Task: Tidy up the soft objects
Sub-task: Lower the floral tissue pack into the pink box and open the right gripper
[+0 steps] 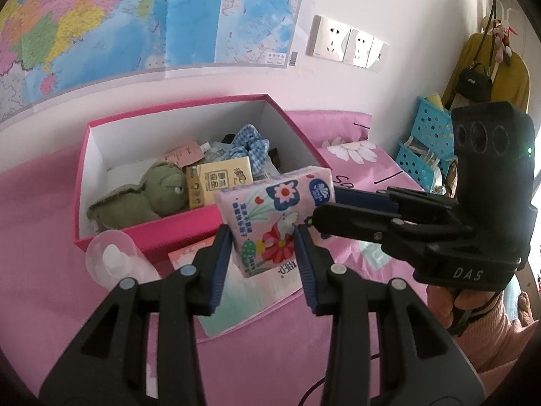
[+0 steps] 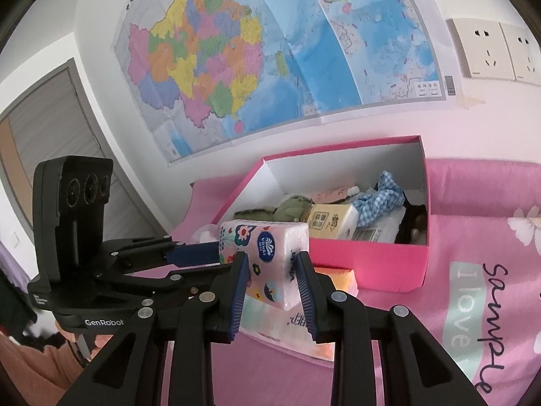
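A pink flowered tissue pack (image 1: 270, 216) (image 2: 267, 247) hangs just above the pink bedcover, in front of the open pink box (image 1: 169, 233) (image 2: 355, 260). My left gripper (image 1: 262, 247) (image 2: 219, 258) is shut on the pack's lower part, its blue pads pressing on both sides. From the right, my right gripper (image 1: 324, 208) (image 2: 270, 267) is shut on the same pack and creases its wrapper. Inside the box lie a green plush toy (image 1: 148, 196), a yellow tissue pack (image 1: 219, 182) (image 2: 331, 223) and a blue checked cloth (image 1: 250, 142) (image 2: 382, 196).
Under the held pack a larger white-green tissue pack (image 1: 257, 297) and an orange pack (image 1: 186, 253) (image 2: 338, 277) lie on the bedcover. A clear bottle (image 1: 111, 253) rests by the box's front left corner. Blue perforated baskets (image 1: 429, 142) stand at the right. The wall with a map is close behind.
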`<state>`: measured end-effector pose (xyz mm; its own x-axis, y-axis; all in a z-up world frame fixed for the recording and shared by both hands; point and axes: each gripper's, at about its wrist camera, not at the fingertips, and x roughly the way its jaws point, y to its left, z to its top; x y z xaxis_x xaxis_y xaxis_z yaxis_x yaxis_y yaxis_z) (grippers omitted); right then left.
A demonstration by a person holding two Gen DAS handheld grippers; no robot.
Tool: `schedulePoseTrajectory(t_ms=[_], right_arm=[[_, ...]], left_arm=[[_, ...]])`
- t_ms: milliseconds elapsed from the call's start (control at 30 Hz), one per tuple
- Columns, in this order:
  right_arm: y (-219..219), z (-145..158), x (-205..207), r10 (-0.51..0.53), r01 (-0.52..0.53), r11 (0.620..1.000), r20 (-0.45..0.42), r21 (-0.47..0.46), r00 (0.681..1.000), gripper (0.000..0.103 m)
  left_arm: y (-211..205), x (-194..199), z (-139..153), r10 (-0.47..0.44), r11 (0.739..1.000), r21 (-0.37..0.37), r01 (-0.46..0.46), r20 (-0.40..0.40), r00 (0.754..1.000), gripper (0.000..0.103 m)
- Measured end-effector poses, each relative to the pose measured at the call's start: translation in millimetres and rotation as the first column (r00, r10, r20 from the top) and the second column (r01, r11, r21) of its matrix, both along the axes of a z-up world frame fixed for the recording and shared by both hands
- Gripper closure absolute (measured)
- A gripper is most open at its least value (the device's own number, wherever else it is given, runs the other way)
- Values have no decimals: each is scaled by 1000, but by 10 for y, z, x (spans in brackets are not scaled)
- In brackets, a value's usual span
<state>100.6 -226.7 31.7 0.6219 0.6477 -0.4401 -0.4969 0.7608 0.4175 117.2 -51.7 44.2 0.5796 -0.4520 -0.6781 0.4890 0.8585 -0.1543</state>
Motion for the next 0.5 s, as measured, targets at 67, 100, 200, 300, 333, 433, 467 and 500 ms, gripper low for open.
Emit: schedulePoseTrajectory(t_ms=[67,100,200,300,333,433,467,500], right_arm=[[11,18,14,-1,1,1000,5,-3,1000,73],[14,30,23,-2,2,1000,9,-4,1000,73],[21,58,57,-4,4,1000,16,2,1000,73],[35,92,84,-6,6,1000,27,5,1000,73],[39,99,95,-8,7,1000,29,6,1000,73],[47,115,131,-10,10,1000,35,6,999,73],[50,115,142,-11,11,1000,34,8,999,73],[52,118,154,-11,11,1000,36,8,999,73]], left_arm=[[-2,26,5,1,1000,-1,-1,0,1000,63],[-3,43,7,4,1000,0,-4,1,1000,63],[-4,97,13,10,1000,2,-10,2,1000,63],[6,142,25,16,1000,3,-16,0,1000,63],[6,155,29,17,1000,3,-17,-1,1000,63],[9,190,39,19,1000,3,-19,-1,1000,63],[13,200,43,19,1000,3,-19,-1,1000,63],[13,210,46,20,1000,4,-20,0,1000,63]])
